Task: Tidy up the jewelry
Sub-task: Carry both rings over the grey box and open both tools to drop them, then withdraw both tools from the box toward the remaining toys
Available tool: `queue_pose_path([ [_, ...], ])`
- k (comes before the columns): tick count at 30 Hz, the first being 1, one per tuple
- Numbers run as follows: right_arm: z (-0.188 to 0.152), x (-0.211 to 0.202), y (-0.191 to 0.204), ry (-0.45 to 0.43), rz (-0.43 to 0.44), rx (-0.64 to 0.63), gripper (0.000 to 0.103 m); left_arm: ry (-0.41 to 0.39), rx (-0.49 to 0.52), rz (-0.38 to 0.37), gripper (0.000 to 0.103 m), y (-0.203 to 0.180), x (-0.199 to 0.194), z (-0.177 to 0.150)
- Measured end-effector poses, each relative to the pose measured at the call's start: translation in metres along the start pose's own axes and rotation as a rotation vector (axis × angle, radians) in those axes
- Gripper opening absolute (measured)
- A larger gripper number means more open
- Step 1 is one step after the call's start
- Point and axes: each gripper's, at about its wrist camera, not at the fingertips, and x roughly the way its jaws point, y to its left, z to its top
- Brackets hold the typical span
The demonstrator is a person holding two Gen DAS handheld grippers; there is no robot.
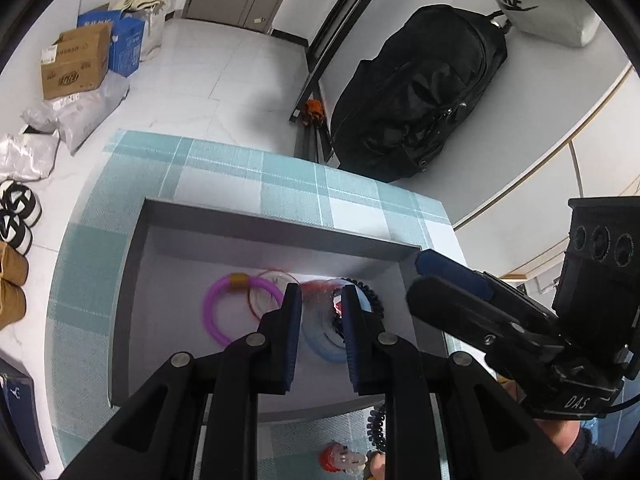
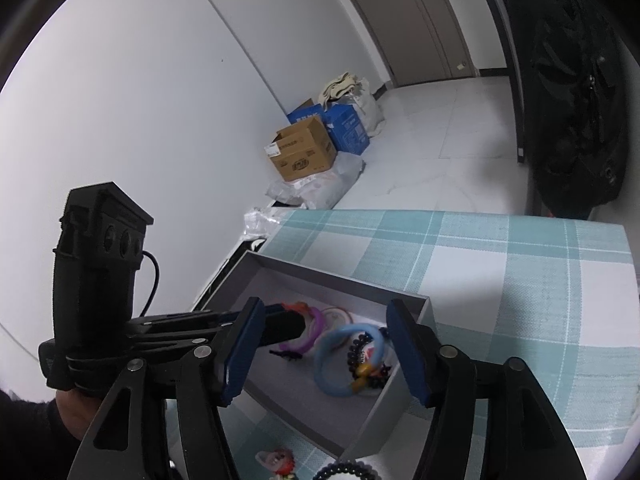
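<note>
Left claw [image 1: 320,292] hung over the grey tray [image 1: 132,280], jaws nearly together on a blurred red trinket [image 1: 316,290]. Right claw [image 2: 324,344] stood apart, empty, above a blue ring [image 2: 340,364]. Purple ring [image 1: 212,312] lay at 9 o'clock. Tray sat on the checked worktop [image 1: 224,184].

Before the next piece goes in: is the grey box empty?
No. The grey box already holds a purple bangle, a blue ring and dark beads.

Grey tray [image 2: 416,308] walls ring bracelets, checked cloth [image 2: 520,280] beyond lies bare
</note>
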Motion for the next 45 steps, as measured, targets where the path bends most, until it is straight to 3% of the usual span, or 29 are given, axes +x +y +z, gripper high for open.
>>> queue_pose_path([
  [2,0.0,-0.002,-0.001,-0.007,-0.004,0.007,0.064,-0.001,0.0,0.005,0.016,-0.001,-0.001,-0.001],
  [4,0.0,-0.007,-0.001,-0.02,-0.004,0.008,0.065,-0.011,0.005,0.007,0.025,-0.002,-0.005,-0.002],
  [6,0.0,-0.011,0.0,-0.033,-0.008,0.004,0.066,-0.031,0.01,0.011,0.042,-0.003,-0.009,-0.004],
  [7,-0.001,-0.014,0.001,-0.044,-0.01,-0.001,0.067,-0.044,0.014,0.013,0.043,-0.004,-0.011,-0.005],
  [28,-0.03,-0.045,0.011,-0.111,-0.08,-0.013,0.085,-0.136,0.119,0.126,0.045,-0.022,-0.04,-0.032],
  [35,-0.048,-0.061,0.016,-0.104,-0.124,-0.008,0.089,-0.176,0.126,0.099,0.046,-0.026,-0.057,-0.045],
  [37,-0.053,-0.063,0.016,-0.092,-0.129,-0.005,0.089,-0.179,0.125,0.098,0.052,-0.026,-0.059,-0.05],
  [39,-0.057,-0.065,0.018,-0.078,-0.127,-0.006,0.089,-0.186,0.12,0.104,0.064,-0.027,-0.061,-0.054],
  [45,-0.077,-0.069,0.019,-0.037,-0.161,0.019,0.089,-0.171,0.132,0.107,0.066,-0.031,-0.063,-0.066],
])
